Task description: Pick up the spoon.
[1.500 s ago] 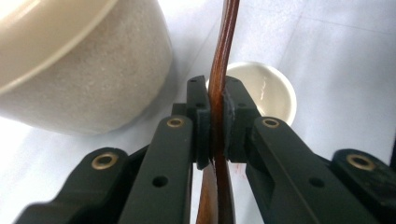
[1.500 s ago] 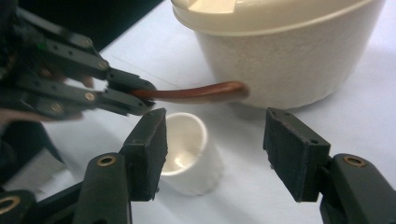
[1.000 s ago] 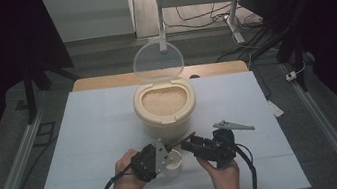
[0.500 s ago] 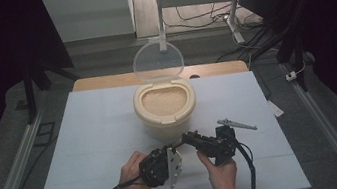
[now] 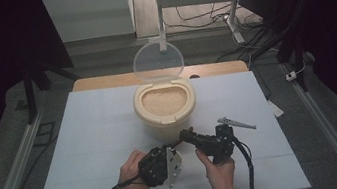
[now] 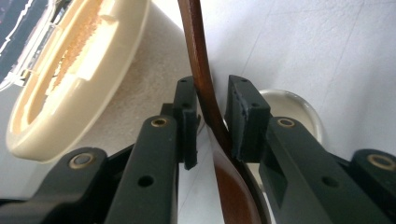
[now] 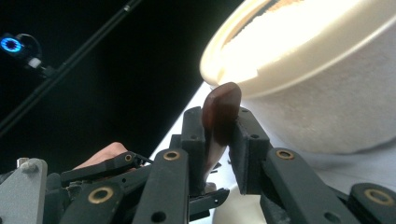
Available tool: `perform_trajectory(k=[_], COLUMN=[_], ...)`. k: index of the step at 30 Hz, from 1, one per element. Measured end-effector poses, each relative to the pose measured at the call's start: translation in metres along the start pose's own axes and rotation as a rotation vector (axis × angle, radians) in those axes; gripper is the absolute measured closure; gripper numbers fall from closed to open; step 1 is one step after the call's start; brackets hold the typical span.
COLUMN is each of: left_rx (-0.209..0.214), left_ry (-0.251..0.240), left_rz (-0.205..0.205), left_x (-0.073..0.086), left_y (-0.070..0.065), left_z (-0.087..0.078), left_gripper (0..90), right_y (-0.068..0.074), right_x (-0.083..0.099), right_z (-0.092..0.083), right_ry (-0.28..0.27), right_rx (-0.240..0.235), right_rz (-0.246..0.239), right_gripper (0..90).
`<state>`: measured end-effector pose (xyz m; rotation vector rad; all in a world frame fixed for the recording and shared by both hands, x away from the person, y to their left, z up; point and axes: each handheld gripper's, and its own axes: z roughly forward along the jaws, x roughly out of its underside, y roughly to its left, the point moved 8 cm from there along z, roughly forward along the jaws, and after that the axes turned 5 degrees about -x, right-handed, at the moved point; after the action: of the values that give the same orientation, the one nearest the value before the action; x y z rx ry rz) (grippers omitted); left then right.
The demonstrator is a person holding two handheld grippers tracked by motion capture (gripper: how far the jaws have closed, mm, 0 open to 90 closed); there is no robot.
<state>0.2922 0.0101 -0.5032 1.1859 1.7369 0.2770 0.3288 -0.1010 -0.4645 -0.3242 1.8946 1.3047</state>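
Between both grippers [image 5: 180,146] — brown spoon [image 7: 220,112], passing over

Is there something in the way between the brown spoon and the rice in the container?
Nothing visible. The lid stands open behind the container, so the rice is uncovered. The brown spoon is beside the container's front wall, near its rim.

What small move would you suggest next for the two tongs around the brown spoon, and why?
Probably draw the left tongs back off the brown spoon. They have just been opening, and a gap shows at one pad, while the right tongs have just been closing and now clamp the handle's end, beside the open rice container.
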Motion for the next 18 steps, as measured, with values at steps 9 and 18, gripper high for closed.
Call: perform_trajectory(k=[9, 18], left_rx=[0.07, 0.262], left_ry=[-0.038, -0.1], left_rz=[-0.099, -0.292], left_x=[-0.001, 0.003], left_y=[0.013, 0.03], left_z=[-0.009, -0.014], left_gripper=[64.1, 58.0], right_y=[0.006, 0.011], right_x=[-0.003, -0.003], right_z=[0.007, 0.008], right_ry=[-0.008, 0.007], right_rx=[-0.072, -0.104], right_rz=[-0.035, -0.083], right_gripper=[76.7, 76.8])
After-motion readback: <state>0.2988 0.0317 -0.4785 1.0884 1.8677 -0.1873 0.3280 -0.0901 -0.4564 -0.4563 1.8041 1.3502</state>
